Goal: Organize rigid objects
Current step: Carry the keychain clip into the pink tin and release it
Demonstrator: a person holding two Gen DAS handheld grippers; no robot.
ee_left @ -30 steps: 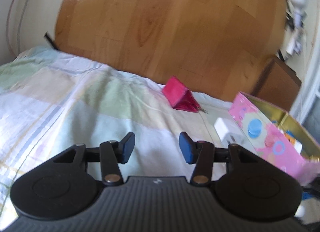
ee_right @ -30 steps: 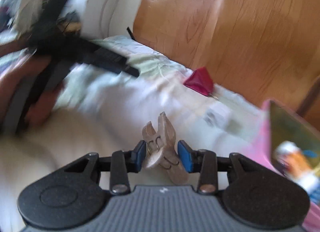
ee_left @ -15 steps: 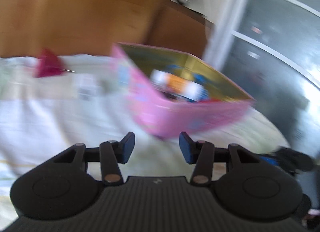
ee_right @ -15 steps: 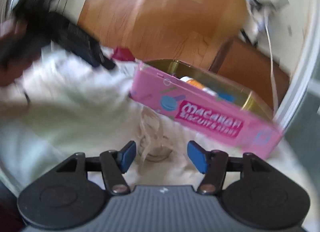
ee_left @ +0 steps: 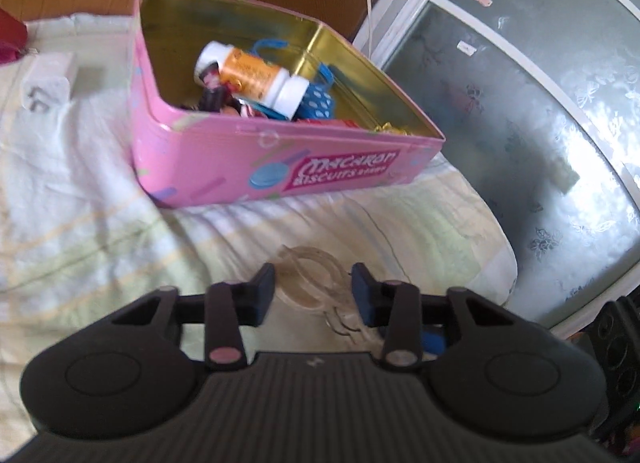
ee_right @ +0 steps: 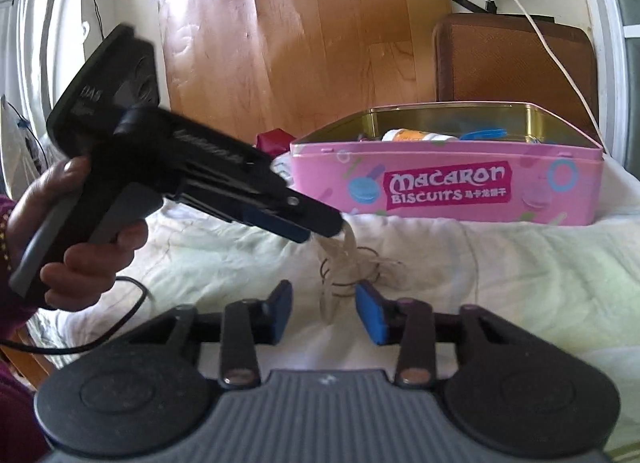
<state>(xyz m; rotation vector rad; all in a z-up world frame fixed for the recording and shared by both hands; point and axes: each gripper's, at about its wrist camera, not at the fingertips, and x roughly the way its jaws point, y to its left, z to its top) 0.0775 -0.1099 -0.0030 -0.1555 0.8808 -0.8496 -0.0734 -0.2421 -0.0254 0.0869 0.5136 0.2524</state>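
- Right now the left gripper [ee_left: 313, 290] points down toward the bed, its jaws closing with a translucent hair claw clip [ee_left: 310, 277] between them; whether the pads already press on it I cannot tell from this view.
- Seen from the right wrist camera, the left gripper [ee_right: 336, 229] comes in from the left in a hand [ee_right: 76, 231], and its tips meet the upper end of the clip [ee_right: 340, 259], so it does look pinched there.
- The clip's long axis runs from those tips down toward the right gripper [ee_right: 324, 313], tilted rather than flat, with its wire spring loops (thin dark rings) at mid-length and its lower end hanging between the right gripper's blue pads.
- Those right jaws are closing too, yet a gap shows on both sides of the clip, so nothing is gripped there.
- Beneath the clip lies the pale quilted bedspread [ee_right: 500, 263], just in front of the pink biscuit tin [ee_right: 448, 191].
- That tin [ee_left: 256, 159] stands open, holding an orange bottle with a white cap [ee_left: 260, 77] and blue trinkets.
- Left of the tin sits a white charger [ee_left: 48, 81].
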